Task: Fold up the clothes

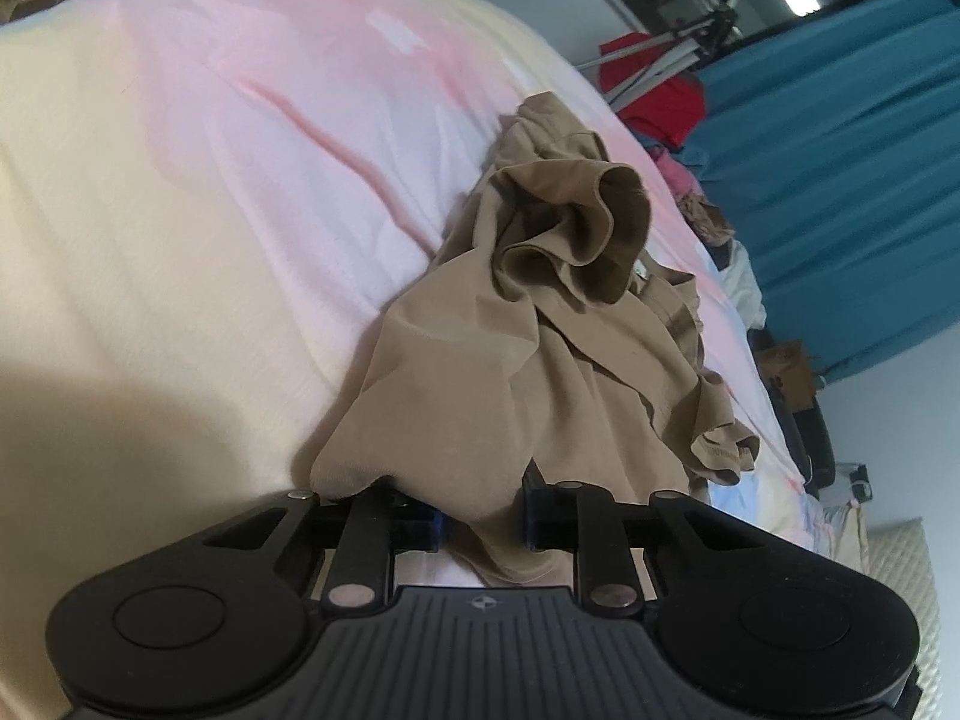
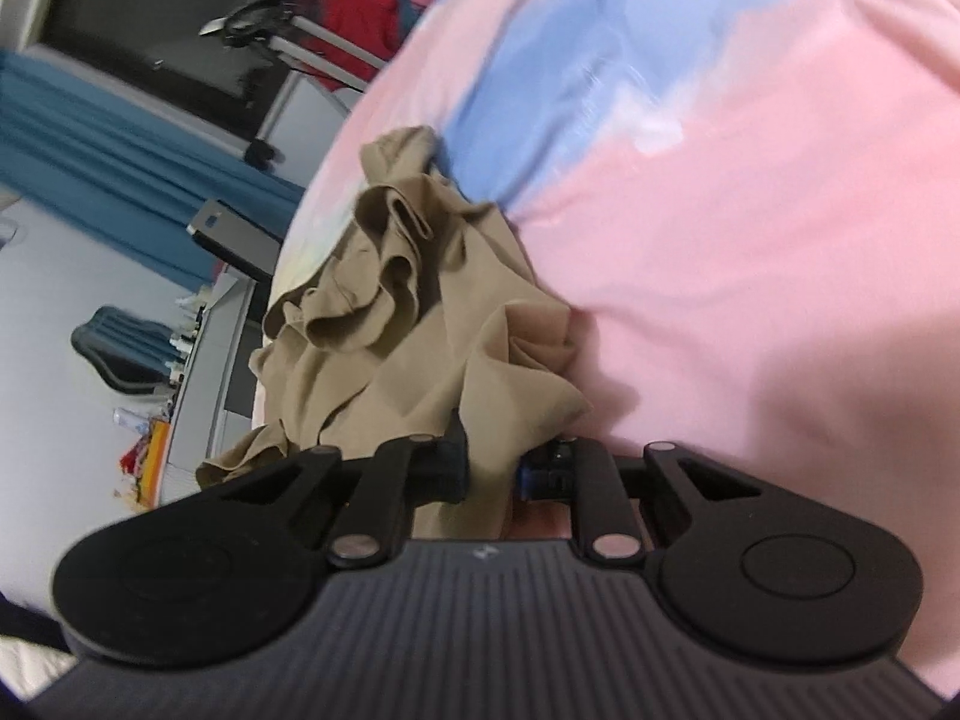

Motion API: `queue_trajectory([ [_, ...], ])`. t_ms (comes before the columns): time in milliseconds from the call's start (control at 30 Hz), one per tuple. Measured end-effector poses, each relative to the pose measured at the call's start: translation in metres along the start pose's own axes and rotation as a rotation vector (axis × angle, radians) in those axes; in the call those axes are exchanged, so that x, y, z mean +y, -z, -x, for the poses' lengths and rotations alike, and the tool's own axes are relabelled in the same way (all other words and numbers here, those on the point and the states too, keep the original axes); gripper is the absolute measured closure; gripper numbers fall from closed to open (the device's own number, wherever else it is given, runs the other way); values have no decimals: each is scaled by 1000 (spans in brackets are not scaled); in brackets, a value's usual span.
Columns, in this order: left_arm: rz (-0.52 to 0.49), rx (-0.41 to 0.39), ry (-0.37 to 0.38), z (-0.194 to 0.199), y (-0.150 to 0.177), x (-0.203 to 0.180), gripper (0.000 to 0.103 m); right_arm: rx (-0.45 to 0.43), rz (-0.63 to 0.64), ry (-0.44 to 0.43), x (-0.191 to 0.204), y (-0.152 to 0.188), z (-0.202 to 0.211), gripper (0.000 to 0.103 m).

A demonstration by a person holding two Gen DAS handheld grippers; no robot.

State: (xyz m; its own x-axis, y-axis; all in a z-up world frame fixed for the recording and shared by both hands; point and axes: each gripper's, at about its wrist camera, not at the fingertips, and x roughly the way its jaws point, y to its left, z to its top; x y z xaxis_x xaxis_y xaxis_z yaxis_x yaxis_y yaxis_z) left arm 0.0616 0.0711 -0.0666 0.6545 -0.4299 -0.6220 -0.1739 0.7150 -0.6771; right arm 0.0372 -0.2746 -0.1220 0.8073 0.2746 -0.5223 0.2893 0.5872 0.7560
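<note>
Item under inspection: one tan garment (image 1: 540, 324), lying crumpled on a bed covered with a pastel sheet (image 1: 210, 150) of pink, cream and blue.

Left gripper (image 1: 480, 519): its fingers are drawn in on a bunched fold of the garment's near edge; cloth fills the gap between them and hangs below. Judged to be pinching the fabric.

Right gripper (image 2: 492, 468): its fingers are likewise closed on a gathered edge of the same garment (image 2: 420, 324), with cloth passing between them. Judged to be pinching.

Condition of garment: heaped and twisted. A rolled opening, possibly a sleeve or hem, stands up near the middle of the pile in the left wrist view. No flat panel, straight edge or crease is visible. Its type cannot be determined from these views.

Progress: at an early stage. Both grippers have a hold on the near edge, and that is all that can be credited as done. Spreading the garment flat on the bed, and every fold, remain outstanding.

Surroundings: blue curtains (image 1: 840, 180) and a red cloth (image 1: 660, 90) on a rack beyond the bed; not involved.
</note>
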Motion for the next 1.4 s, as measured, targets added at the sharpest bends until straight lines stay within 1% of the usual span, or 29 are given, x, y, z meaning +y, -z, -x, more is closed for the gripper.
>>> queue_trajectory([
  [67,-13,-16,8,2,3,1,82,-13,29,-8,-1,2,0,85],
  [200,-40,-48,25,7,9,2,83,-39,-9,-52,-11,5,9,87],
  [300,-60,-73,37,11,14,2,88,-68,4,-72,-8,10,20,89],
  [367,-80,-90,55,23,17,-5,93,-85,12,-99,-3,11,29,90],
  [400,-91,-98,65,30,19,-9,93,-87,15,-113,0,11,33,90],
  [467,-112,-115,84,43,22,-17,94,-94,18,-113,6,9,40,91],
  [600,-155,-149,123,71,29,-34,95,-93,-27,-108,14,-2,61,94],
  [667,-176,-166,142,84,32,-42,95,-105,-57,-132,17,-7,77,94],
  [733,-197,-183,162,98,35,-51,95,-128,-47,-170,22,-5,96,94],
  [800,-219,-201,181,111,39,-59,95,-143,-25,-189,27,-2,115,94],
  [867,-228,-209,197,127,44,-65,95,-153,-29,-219,28,2,137,94],
  [967,-185,-186,220,156,59,-59,95,-163,-24,-250,29,15,175,94],
  [1067,-134,-163,240,181,69,-52,95,-156,-8,-241,33,25,199,94],
  [1133,-105,-159,242,185,66,-50,95,-159,19,-220,39,22,201,94],
  [1200,-82,-162,238,180,53,-53,95,-150,32,-210,47,13,190,94],
  [1333,-19,-173,221,154,14,-64,94,-158,40,-192,69,-11,156,94],
  [1400,-6,-177,199,133,-9,-72,94,-166,48,-172,79,-24,135,94],
])
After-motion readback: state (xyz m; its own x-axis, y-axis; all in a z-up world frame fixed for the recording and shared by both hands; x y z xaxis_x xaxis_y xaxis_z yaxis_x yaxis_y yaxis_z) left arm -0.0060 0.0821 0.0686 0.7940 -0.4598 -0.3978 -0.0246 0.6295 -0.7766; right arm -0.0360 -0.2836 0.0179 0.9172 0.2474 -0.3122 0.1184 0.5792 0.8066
